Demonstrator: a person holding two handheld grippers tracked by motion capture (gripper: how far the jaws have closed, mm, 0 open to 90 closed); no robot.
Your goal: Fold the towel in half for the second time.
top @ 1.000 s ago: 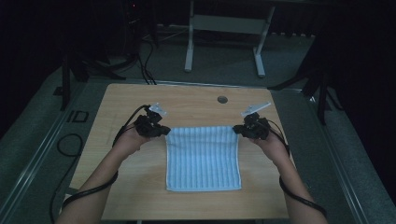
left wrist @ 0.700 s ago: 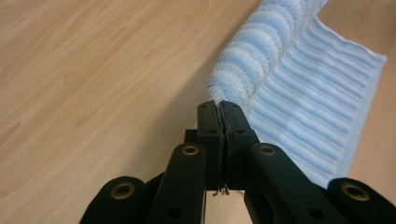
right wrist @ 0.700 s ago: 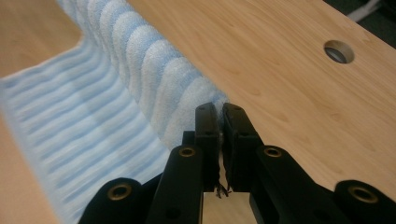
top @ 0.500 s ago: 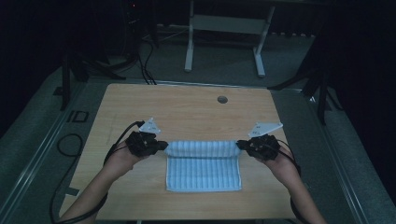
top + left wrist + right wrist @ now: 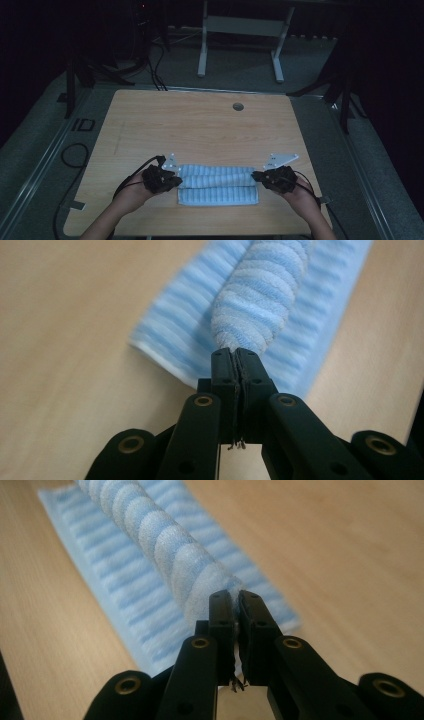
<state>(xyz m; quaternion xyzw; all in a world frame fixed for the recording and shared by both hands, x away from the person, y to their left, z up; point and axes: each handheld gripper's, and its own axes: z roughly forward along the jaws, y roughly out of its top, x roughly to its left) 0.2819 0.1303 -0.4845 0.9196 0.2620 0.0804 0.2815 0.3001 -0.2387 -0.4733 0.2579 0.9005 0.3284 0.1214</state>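
The blue striped towel (image 5: 218, 184) lies near the table's (image 5: 200, 125) front edge, long axis parallel to that edge, its raised fold clamped at one end by the left gripper (image 5: 172, 180) and at the other by the right gripper (image 5: 257, 176).

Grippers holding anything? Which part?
Both hold the towel: left gripper and right gripper each pinch an end of its folded-over edge.

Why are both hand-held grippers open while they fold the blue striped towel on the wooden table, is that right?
Not quite. Both gripper views show the left hand-held gripper and the right hand-held gripper shut on the towel. It is blue striped and lies on the wooden table.
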